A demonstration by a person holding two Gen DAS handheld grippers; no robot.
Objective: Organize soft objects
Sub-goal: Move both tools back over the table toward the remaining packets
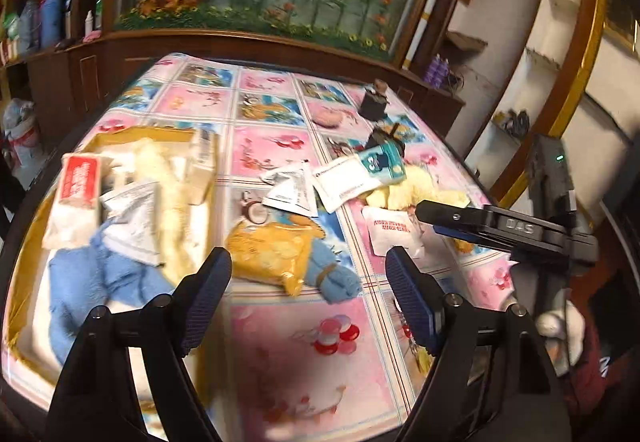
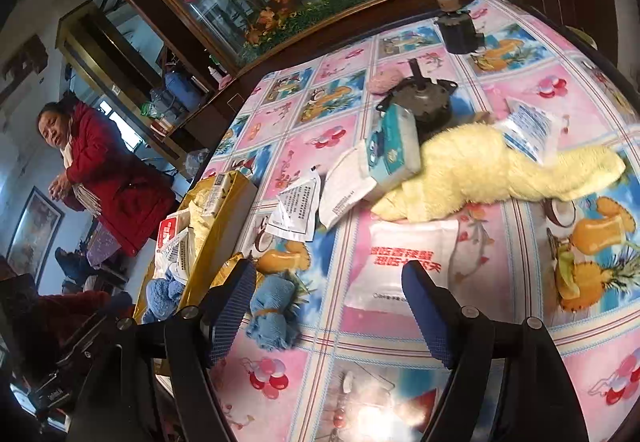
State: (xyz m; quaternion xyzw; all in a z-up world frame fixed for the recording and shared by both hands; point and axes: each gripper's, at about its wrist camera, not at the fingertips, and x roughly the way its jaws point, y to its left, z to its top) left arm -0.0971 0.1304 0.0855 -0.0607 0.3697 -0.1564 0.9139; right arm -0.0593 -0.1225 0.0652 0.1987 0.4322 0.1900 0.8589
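Towels: two blue (image 1: pixel 92 274) (image 1: pixel 336 276), two yellow (image 1: pixel 416 189) (image 1: pixel 168 177).

A cardboard box (image 1: pixel 120 133) at the table's left edge holds a blue towel (image 1: pixel 92 278), a pale yellow towel (image 1: pixel 168 193), a red-and-white packet (image 1: pixel 76 193) and a silver sachet (image 1: pixel 132 217). On the tablecloth beside the box lie a yellow crinkled bag (image 1: pixel 272 254) and a rolled blue cloth (image 2: pixel 272 306) bound with a band. Farther right, a yellow fluffy towel (image 2: pixel 492 169) lies spread, with a teal tissue pack (image 2: pixel 394 149) leaning on it and a clear packet (image 2: pixel 528 129) on top. A white pouch with red lettering (image 2: pixel 404 262) lies flat just beside the towel.
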